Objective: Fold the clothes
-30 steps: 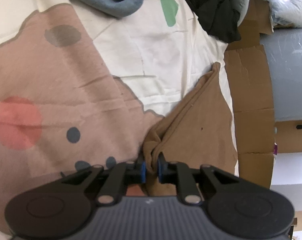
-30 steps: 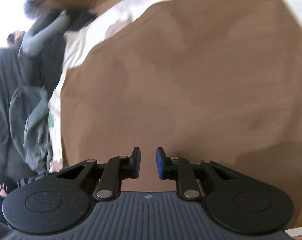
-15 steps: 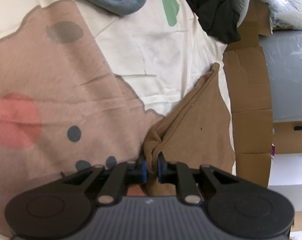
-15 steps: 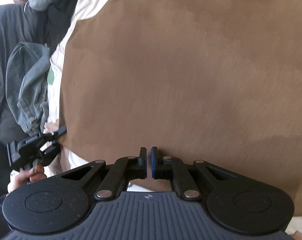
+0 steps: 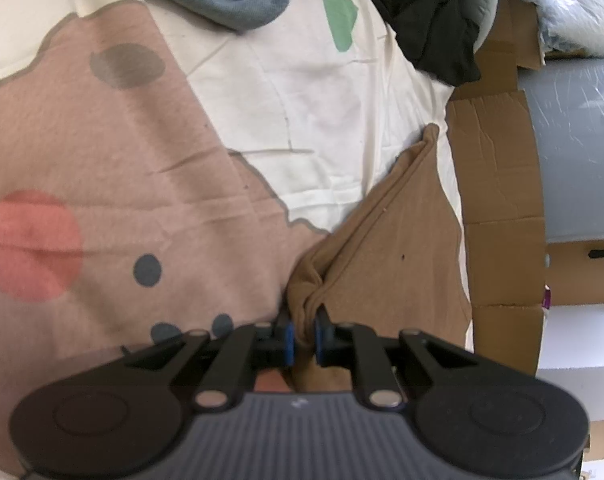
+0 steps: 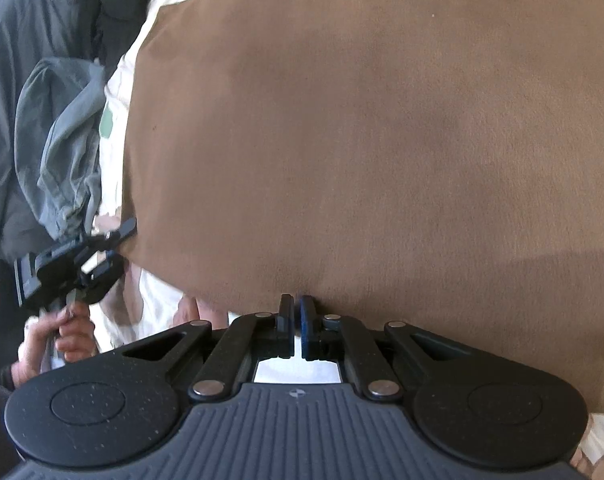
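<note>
Low in the frame, the left tongs (image 5: pixel 302 338) pinch a bunched corner of the brown garment (image 5: pixel 386 256); the right tongs (image 6: pixel 295 322) clamp its near edge.

Brown garment (image 5: pixel 386 264): plain mid-brown knit fabric, no print or trim visible. Lies spread on a cream bedcover (image 5: pixel 326 112) with pink, red and dark patches, at its right edge. Near corner bunched into folds and pinched up off the cover; from it a folded edge runs to a far pointed corner. In the right wrist view the cloth (image 6: pixel 382 140) stretches smooth and nearly wrinkle-free, its near edge gathered.
</note>
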Available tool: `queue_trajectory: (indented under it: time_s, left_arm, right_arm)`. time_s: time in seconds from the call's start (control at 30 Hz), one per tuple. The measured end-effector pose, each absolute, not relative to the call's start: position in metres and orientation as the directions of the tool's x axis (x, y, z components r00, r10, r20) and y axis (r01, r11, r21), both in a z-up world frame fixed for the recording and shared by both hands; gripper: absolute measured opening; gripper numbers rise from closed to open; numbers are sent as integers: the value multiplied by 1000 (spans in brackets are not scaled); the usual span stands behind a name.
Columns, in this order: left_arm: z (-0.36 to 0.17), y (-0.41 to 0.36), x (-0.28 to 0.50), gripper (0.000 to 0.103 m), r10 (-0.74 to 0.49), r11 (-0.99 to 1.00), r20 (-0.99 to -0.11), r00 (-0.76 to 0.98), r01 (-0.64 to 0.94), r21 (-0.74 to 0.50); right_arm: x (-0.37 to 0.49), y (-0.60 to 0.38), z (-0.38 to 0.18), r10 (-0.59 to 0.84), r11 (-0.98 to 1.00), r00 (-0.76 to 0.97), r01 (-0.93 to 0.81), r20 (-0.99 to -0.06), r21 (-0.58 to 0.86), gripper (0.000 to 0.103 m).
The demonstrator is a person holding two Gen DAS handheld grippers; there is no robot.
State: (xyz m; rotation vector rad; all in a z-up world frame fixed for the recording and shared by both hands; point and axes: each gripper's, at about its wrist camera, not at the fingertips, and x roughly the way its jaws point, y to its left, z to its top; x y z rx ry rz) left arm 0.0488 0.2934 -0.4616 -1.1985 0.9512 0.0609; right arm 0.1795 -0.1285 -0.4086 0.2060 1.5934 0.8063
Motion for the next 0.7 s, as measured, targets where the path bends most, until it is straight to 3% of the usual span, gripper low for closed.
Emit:
queue_trajectory:
  time_s: [0.7]
  left_arm:
    - [-457,293,51,12,-430,433,-660,616,-500,-750]
  right_arm:
    - [269,-105,-414,573,762,2,-369,-820,532,6]
